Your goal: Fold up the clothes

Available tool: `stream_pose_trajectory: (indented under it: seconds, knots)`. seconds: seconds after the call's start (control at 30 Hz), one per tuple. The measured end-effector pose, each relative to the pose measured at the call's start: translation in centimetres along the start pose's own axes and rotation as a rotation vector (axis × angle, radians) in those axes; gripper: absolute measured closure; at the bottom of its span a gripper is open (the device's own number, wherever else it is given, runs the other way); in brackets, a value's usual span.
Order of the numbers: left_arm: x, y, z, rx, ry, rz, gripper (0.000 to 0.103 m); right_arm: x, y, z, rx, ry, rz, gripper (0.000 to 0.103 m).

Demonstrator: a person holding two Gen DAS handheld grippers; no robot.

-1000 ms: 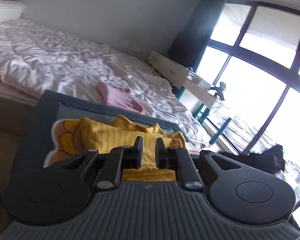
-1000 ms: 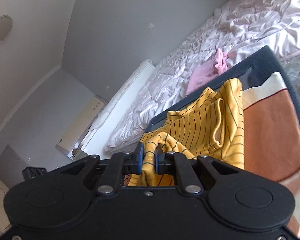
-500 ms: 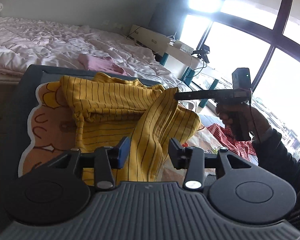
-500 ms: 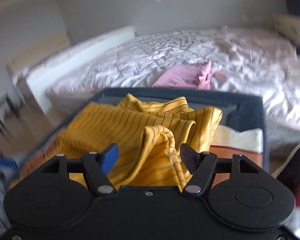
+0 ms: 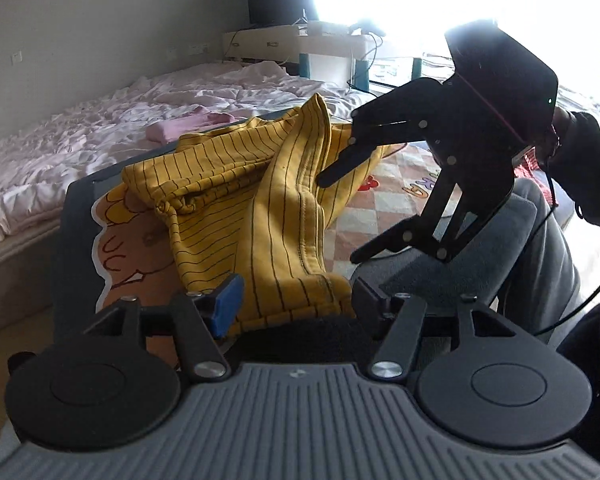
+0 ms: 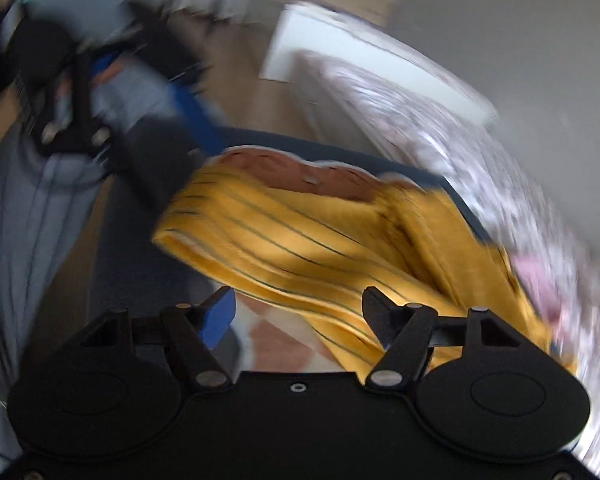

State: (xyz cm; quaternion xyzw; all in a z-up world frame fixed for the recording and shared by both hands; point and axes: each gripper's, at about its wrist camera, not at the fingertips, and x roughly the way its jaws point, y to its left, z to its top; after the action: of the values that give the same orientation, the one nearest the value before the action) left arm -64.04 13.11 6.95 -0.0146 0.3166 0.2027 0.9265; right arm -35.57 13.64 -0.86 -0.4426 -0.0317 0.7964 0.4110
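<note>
Since half a second ago, both grippers have let go and spread wider, and the right-wrist view has swung round, now heavily blurred. Left gripper (image 5: 294, 294) sits with fingers wide apart, holding nothing, the near edge of the yellow striped garment (image 5: 256, 200) lying between them. Right gripper (image 5: 342, 216), gripped by the person's hand (image 5: 558, 128), is likewise spread and empty, its upper finger just beside the raised fold. That garment lies bunched and rumpled on a cartoon-printed mat (image 5: 132, 248) beside a bed (image 5: 80, 136) where a pink garment (image 5: 188, 126) rests. Folding looks barely begun: one loose fold at most, edges unaligned, smoothing and further folds remaining.
</note>
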Motion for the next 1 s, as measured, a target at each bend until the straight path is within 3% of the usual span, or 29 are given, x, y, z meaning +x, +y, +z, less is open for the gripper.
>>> stream_pose_trajectory:
  seconds: [0.13, 0.2, 0.23, 0.27, 0.3, 0.43, 0.53, 0.63, 0.73, 0.8, 0.83, 0.9, 0.93, 0.97, 1.0]
  knots:
    - [-0.2, -0.3, -0.4, 0.056, 0.02, 0.056, 0.03, 1.4, 2.3, 1.0, -0.128, -0.039, 0.014, 0.031]
    - [-0.1, -0.1, -0.5, 0.06, 0.027, 0.059, 0.03, 2.1, 2.3, 1.4, -0.146, -0.056, 0.013, 0.039]
    - [0.0, 0.0, -0.5, 0.068, 0.031, 0.064, 0.03, 2.4, 1.8, 1.8, -0.137, -0.046, 0.023, 0.06]
    - [0.1, 0.0, -0.5, 0.08, 0.033, 0.071, 0.03, 2.8, 1.0, 2.2, -0.108, -0.028, 0.042, 0.088]
    - [0.2, 0.0, -0.4, 0.095, 0.032, 0.077, 0.03, 3.2, 0.0, 2.6, -0.057, -0.018, 0.062, 0.096]
    - [1.2, 0.5, 0.3, 0.149, 0.026, 0.121, 0.027, 3.1, -3.9, 4.2, 0.103, -0.1, 0.059, 0.096]
    - [2.6, 1.6, 1.4, 0.159, 0.018, 0.195, 0.025, 3.0, -5.2, 5.4, 0.108, -0.133, 0.009, 0.096]
    - [4.0, 3.7, 2.6, 0.129, 0.002, 0.191, 0.025, 2.7, -5.5, 5.5, 0.093, -0.148, -0.009, 0.096]
    - [5.9, 5.2, 3.4, 0.095, 0.021, 0.172, 0.026, 1.8, -5.8, 4.9, 0.102, -0.151, -0.051, 0.088]
    - [6.5, 5.2, 3.3, 0.111, 0.027, 0.173, 0.028, 0.2, -6.2, 3.6, 0.125, -0.152, -0.108, 0.077]
    - [6.7, 5.0, 3.3, 0.123, 0.029, 0.176, 0.033, -0.6, -6.7, 2.7, 0.153, -0.154, -0.132, 0.067]
    - [6.9, 4.8, 3.1, 0.132, 0.046, 0.165, 0.05, -2.1, -7.7, 0.9, 0.232, -0.149, -0.176, 0.061]
    - [7.1, 4.7, 3.1, 0.118, 0.056, 0.157, 0.077, -2.8, -8.4, -0.2, 0.282, -0.142, -0.203, 0.057]
    - [7.2, 4.6, 3.1, 0.094, 0.067, 0.148, 0.093, -3.5, -9.0, -1.2, 0.335, -0.135, -0.234, 0.05]
    - [7.4, 4.6, 3.0, 0.07, 0.078, 0.14, 0.093, -4.3, -9.6, -2.3, 0.391, -0.129, -0.262, 0.046]
